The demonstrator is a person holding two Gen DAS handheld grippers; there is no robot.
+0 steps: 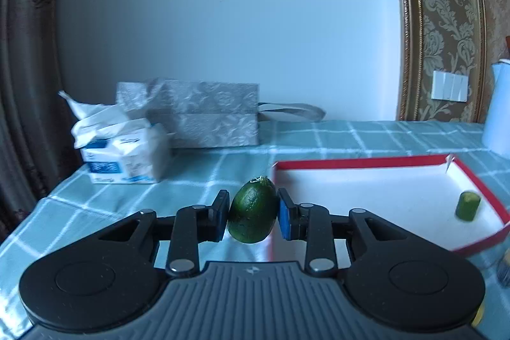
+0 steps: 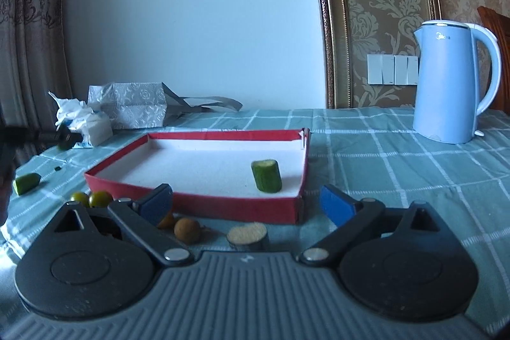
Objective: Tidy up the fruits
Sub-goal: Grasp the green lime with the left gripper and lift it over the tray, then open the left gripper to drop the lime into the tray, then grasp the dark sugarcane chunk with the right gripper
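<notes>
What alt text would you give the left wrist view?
The left claw is shut on a dark green fruit, held above a checked tablecloth. To the right, a red-walled tray holds one green cucumber piece.

tray (image 2: 197, 206) mid-table | cucumber piece (image 2: 266, 175) in tray, right side | kettle (image 2: 446, 85) behind-right of tray | bag (image 2: 127, 105) and tissue pack (image 2: 95, 126) behind-left | small fruits (image 2: 187, 230) before tray
</notes>
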